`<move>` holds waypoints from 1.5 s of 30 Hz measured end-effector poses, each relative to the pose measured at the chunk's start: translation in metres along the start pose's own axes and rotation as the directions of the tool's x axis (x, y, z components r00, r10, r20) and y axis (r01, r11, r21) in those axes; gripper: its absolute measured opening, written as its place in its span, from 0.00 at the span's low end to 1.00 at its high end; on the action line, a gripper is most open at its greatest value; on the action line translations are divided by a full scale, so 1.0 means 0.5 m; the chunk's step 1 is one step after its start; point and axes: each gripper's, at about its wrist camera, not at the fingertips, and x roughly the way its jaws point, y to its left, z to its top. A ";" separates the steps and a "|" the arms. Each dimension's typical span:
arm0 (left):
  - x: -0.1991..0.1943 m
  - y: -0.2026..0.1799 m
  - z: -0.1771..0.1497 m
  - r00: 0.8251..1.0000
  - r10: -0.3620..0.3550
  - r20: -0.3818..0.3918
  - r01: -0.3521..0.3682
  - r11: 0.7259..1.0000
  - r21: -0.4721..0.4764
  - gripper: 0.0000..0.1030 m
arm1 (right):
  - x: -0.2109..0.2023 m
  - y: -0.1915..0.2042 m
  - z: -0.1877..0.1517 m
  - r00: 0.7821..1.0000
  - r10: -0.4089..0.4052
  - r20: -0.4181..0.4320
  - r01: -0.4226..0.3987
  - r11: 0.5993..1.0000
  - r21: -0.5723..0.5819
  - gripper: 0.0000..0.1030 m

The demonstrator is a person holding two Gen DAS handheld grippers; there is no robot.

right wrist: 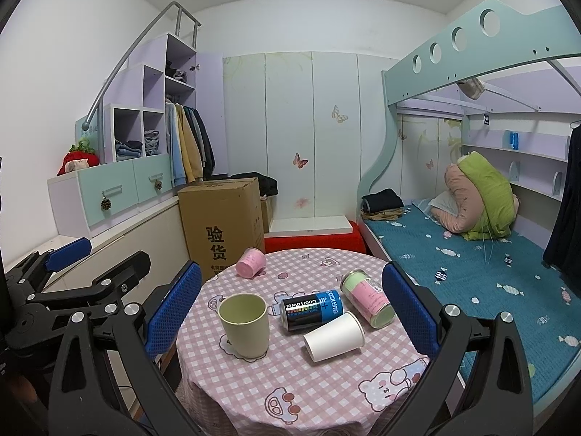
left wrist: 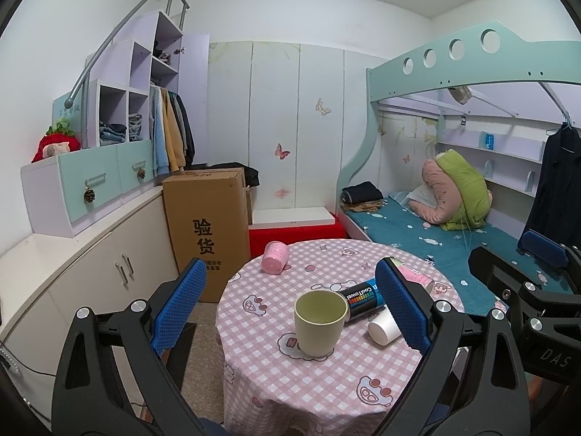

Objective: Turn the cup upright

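Pink-checked round table [right wrist: 290, 392] (bunk bed [right wrist: 472, 254] beside) bears an upright green cup [right wrist: 245, 325].

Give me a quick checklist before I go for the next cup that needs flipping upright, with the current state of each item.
1. Green cup already upright: ok.
2. White paper cup on its side, needs flipping: not ok.
3. Pink cup at the far edge also lying down: not ok.
4. Right gripper open, empty: ok.
5. Left gripper open, empty: ok.
6. Room around the paper cup: not ok, the black and blue can looks to be touching it.
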 end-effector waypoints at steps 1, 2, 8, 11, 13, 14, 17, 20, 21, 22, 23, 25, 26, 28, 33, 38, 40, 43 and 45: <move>0.000 0.000 0.000 1.000 -0.001 -0.002 0.001 1.000 0.001 0.92 | 0.001 -0.001 -0.001 1.000 -0.001 0.001 0.001 1.000 -0.001 0.93; 0.000 0.000 0.000 1.000 -0.002 -0.004 0.002 1.000 0.000 0.92 | 0.002 -0.001 -0.001 1.000 -0.002 0.000 0.002 1.000 -0.002 0.93; 0.003 -0.003 -0.001 1.000 -0.008 -0.007 0.008 1.000 -0.003 0.92 | 0.010 -0.003 -0.008 1.000 -0.001 -0.005 0.001 1.000 0.003 0.93; 0.006 -0.004 -0.002 1.000 -0.007 -0.009 0.007 1.000 -0.001 0.92 | 0.009 -0.003 -0.007 1.000 0.000 -0.005 0.000 1.000 0.004 0.93; 0.005 -0.004 -0.001 1.000 -0.008 -0.008 0.008 1.000 -0.002 0.92 | 0.009 -0.004 -0.007 1.000 -0.001 -0.005 0.001 1.000 0.004 0.93; 0.005 -0.004 -0.001 1.000 -0.007 -0.009 0.007 1.000 -0.001 0.92 | 0.009 -0.004 -0.007 1.000 0.001 -0.005 -0.001 1.000 0.005 0.93; 0.005 -0.004 -0.001 1.000 -0.008 -0.007 0.008 1.000 -0.002 0.92 | 0.009 -0.004 -0.007 1.000 0.000 -0.005 0.000 1.000 0.004 0.93; 0.005 -0.004 -0.001 1.000 -0.008 -0.008 0.007 1.000 -0.002 0.92 | 0.010 -0.004 -0.007 1.000 0.000 -0.004 0.000 1.000 0.004 0.93; 0.005 -0.004 -0.001 1.000 -0.008 -0.007 0.008 1.000 -0.002 0.92 | 0.009 -0.004 -0.006 1.000 0.000 -0.005 0.000 1.000 0.004 0.93; 0.005 -0.004 -0.001 1.000 -0.009 -0.007 0.009 1.000 -0.003 0.92 | 0.009 -0.004 -0.007 1.000 0.000 -0.005 0.000 1.000 0.005 0.93; 0.005 -0.004 -0.001 1.000 -0.009 -0.007 0.009 1.000 -0.002 0.92 | 0.009 -0.004 -0.007 1.000 0.000 -0.005 0.000 1.000 0.005 0.93; 0.005 -0.004 -0.001 1.000 -0.008 -0.008 0.008 1.000 -0.002 0.92 | 0.009 -0.004 -0.006 1.000 -0.001 -0.005 0.001 1.000 0.004 0.93; 0.005 -0.004 -0.001 1.000 -0.008 -0.008 0.008 1.000 -0.002 0.92 | 0.009 -0.004 -0.006 1.000 -0.001 -0.005 0.001 1.000 0.004 0.93; 0.006 -0.004 -0.001 1.000 -0.009 -0.008 0.009 1.000 -0.003 0.92 | 0.009 -0.005 -0.006 1.000 0.001 -0.005 -0.001 1.000 0.005 0.93; 0.005 -0.004 0.000 1.000 -0.008 -0.008 0.008 1.000 -0.002 0.92 | 0.010 -0.005 -0.007 1.000 0.000 -0.005 0.000 1.000 0.005 0.93; 0.005 -0.005 0.000 1.000 -0.009 -0.008 0.009 1.000 -0.002 0.92 | 0.009 -0.005 -0.006 1.000 0.000 -0.005 0.000 1.000 0.004 0.93; 0.005 -0.005 0.000 1.000 -0.008 -0.007 0.008 1.000 -0.001 0.92 | 0.009 -0.005 -0.005 1.000 0.000 -0.005 0.000 1.000 0.005 0.93; 0.006 -0.004 0.000 1.000 -0.007 -0.008 0.007 1.000 -0.001 0.92 | 0.011 -0.005 -0.006 1.000 0.001 -0.005 -0.001 1.000 0.005 0.93; 0.005 -0.004 0.000 1.000 -0.010 -0.007 0.010 1.000 -0.002 0.92 | 0.009 -0.005 -0.005 1.000 0.000 -0.005 0.000 1.000 0.005 0.93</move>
